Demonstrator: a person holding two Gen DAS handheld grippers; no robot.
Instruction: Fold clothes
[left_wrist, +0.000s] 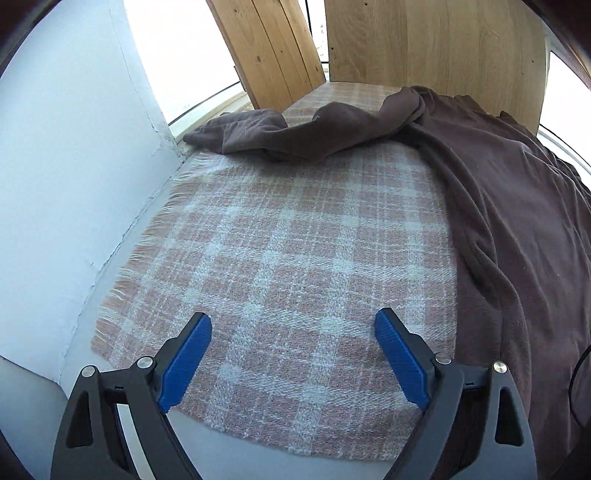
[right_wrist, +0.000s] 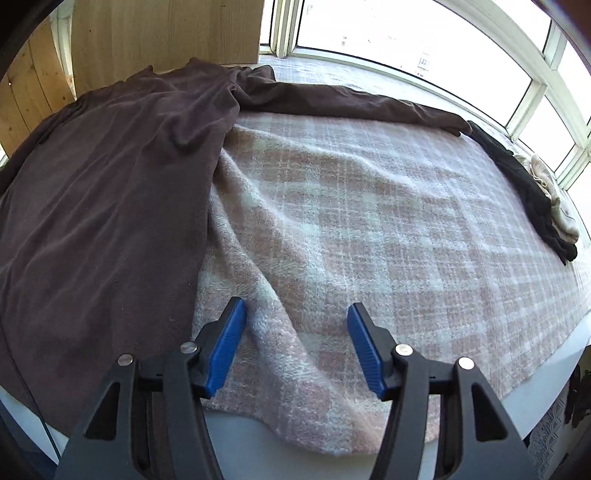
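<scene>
Brown fleece garment lies spread over a pink-and-white plaid blanket on a raised surface by the windows. In the left wrist view, a pale wall stands at the left, with the blanket's fringed edge just beside it. One sleeve of the garment stretches leftward across the far part of the blanket, its end near the wall, while the body covers the right side and runs off the picture. Wooden boards and a wider wooden panel stand upright at the far edge. The left gripper hangs over bare plaid at the near edge, its jaws spread wide with nothing between them.

In the right wrist view, the garment's body fills the left side, and its other sleeve runs along the far edge toward the right. The blanket here is rumpled, with a raised fold running from beside the garment toward the near edge. The right gripper sits above that fold, jaws about half apart and its blue pads clear of the garment; I cannot tell whether they touch the blanket. At the far right, a black cloth and a cream cloth lie together by the window frame.
</scene>
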